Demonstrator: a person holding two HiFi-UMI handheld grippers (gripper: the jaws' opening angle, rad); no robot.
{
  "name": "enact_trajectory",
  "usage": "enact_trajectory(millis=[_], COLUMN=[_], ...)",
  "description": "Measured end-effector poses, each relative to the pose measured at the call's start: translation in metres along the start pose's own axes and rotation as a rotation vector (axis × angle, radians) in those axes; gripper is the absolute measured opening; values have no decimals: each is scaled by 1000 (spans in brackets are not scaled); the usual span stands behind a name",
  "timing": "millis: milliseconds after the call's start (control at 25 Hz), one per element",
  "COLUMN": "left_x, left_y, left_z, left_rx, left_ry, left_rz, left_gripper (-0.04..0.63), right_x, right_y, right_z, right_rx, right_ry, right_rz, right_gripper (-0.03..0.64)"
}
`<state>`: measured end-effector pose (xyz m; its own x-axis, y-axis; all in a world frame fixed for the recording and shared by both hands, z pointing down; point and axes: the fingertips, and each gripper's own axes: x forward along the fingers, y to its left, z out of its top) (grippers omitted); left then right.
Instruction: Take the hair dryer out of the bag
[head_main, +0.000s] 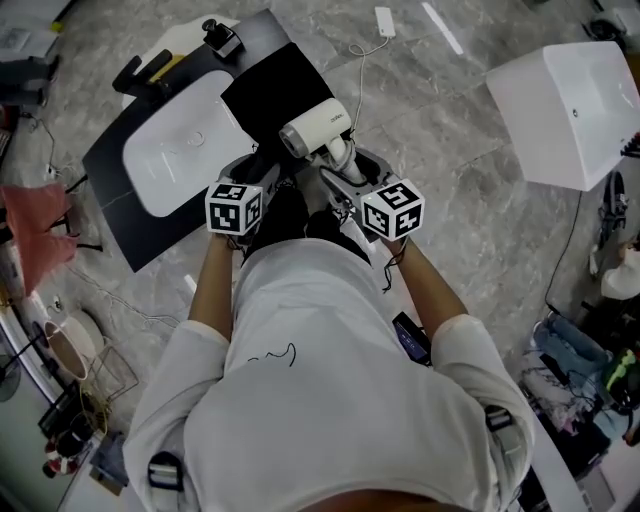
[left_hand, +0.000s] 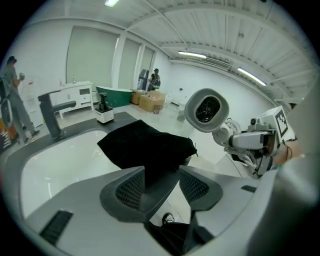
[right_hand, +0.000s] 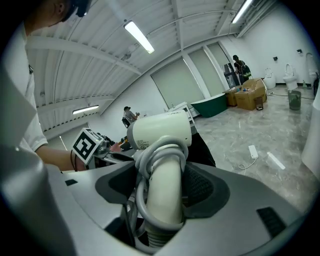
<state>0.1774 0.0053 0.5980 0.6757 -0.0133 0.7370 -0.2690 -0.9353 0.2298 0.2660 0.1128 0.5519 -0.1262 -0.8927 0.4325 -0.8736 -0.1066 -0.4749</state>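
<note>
The right hand-held gripper (right_hand: 162, 186) grasps the hair dryer (head_main: 315, 125) by its handle; the barrel lies level, facing the released left hand-held gripper (left_hand: 161, 186).

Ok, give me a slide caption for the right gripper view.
Right gripper holds the white hair dryer by its cord-wrapped handle.

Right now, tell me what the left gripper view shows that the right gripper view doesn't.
Only the left gripper view: the sink, the faucet, the hair dryer's round open end, and the left gripper with jaws apart, pressing on nothing. Only the right gripper view: the right gripper, jaws closed on the hair dryer's handle, its cord wrapped round it. Both: the hair dryer and the black bag.
</note>
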Motion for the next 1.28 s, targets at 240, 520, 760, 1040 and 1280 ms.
enact_trajectory(millis=[240,520,760,1040,1280], left_x=[-42,-75,-122,-201,-265], left_y=[31,66,114,196,258], left_z=[-17,-45,-76,-138,-213], left_rx=[-91,-191,-246,-368,-455], left_ry=[-78,-123,-176,-221,-250], left_rz=[186,267,329,416,470], left_gripper=[39,31,31,31,31], right_x=[21,57,106,184,251], right_y=[11,47,104,192,276], right_z=[1,0,-4,-34,-70], right_rx=[-5,-48,-59,17,67], right_ry=[5,50,93,183,255], right_rz=[58,124,191,250,292], right_gripper=[284,284,284,284,284])
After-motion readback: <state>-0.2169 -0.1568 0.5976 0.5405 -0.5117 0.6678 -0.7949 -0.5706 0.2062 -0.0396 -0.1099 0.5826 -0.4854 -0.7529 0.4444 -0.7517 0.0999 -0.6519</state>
